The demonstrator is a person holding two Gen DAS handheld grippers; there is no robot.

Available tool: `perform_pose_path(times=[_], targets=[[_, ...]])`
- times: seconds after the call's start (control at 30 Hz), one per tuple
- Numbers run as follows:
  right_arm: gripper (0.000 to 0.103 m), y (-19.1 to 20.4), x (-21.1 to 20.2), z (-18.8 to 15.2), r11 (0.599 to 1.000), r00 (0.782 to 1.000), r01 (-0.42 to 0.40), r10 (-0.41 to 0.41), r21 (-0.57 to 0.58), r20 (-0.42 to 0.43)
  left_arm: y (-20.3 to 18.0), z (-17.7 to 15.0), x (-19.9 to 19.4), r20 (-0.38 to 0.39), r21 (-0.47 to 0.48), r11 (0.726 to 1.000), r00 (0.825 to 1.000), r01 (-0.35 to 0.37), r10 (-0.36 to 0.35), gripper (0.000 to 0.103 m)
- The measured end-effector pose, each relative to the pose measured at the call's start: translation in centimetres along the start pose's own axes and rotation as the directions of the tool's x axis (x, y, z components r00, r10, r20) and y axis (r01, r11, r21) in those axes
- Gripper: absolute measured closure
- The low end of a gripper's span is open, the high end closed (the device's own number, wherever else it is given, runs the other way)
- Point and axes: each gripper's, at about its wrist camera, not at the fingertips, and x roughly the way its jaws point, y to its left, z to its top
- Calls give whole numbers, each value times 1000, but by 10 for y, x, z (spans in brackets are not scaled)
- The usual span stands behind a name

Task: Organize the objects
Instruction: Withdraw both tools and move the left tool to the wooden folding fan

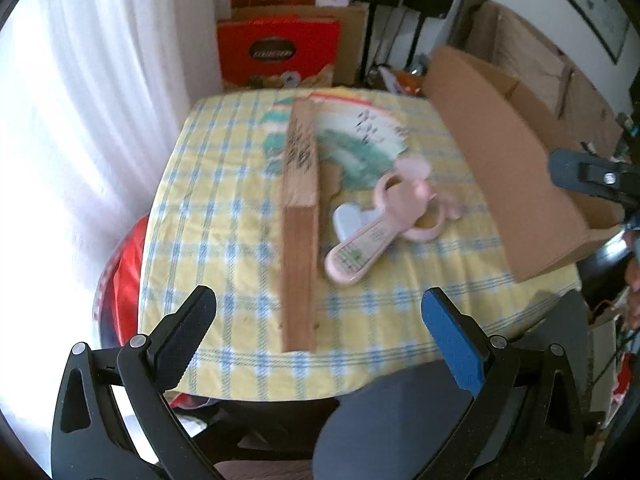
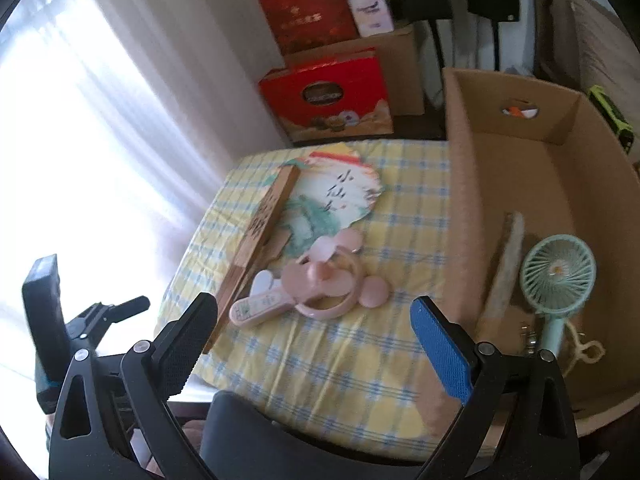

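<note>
On the checked tablecloth point(image 1: 224, 220) point(image 2: 360, 360) lie a closed wooden folding fan point(image 1: 300, 220) point(image 2: 260, 240), a painted paper fan point(image 1: 352, 140) point(image 2: 336, 204) and a pink hand-held electric fan point(image 1: 384, 220) point(image 2: 320, 284). A cardboard box point(image 1: 500, 168) point(image 2: 456, 200) stands on the right; in it lie a mint green hand fan point(image 2: 558, 276) and a long beige object point(image 2: 506, 264). My left gripper point(image 1: 318, 304) hovers open over the near end of the wooden fan. My right gripper point(image 2: 314, 310) is open above the table's near edge, holding nothing.
Red gift boxes point(image 1: 276, 56) point(image 2: 324, 96) and more cartons stand behind the table. A white curtain point(image 1: 80, 120) hangs on the left. A dark chair back point(image 1: 400, 420) point(image 2: 280, 440) sits at the table's near edge. A red bag point(image 1: 128, 276) is beside the table's left side.
</note>
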Motion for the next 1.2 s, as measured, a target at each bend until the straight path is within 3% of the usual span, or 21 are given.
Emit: perform_pose_path(times=[0.5, 0.87, 1.07, 1.2], targets=[[5, 24, 44, 0, 999, 997, -45, 45, -12, -63, 24, -21, 36, -71, -55, 998, 997, 17, -21, 1], [5, 57, 87, 24, 996, 991, -88, 85, -24, -106, 32, -23, 46, -68, -56, 998, 997, 23, -27, 21], [24, 67, 127, 38, 995, 981, -102, 99, -8, -166, 34, -21, 52, -77, -49, 998, 997, 26, -29, 28], [31, 68, 154, 42, 995, 975, -96, 97, 18, -202, 31, -19, 59, -92, -31, 999, 995, 38, -41, 39]])
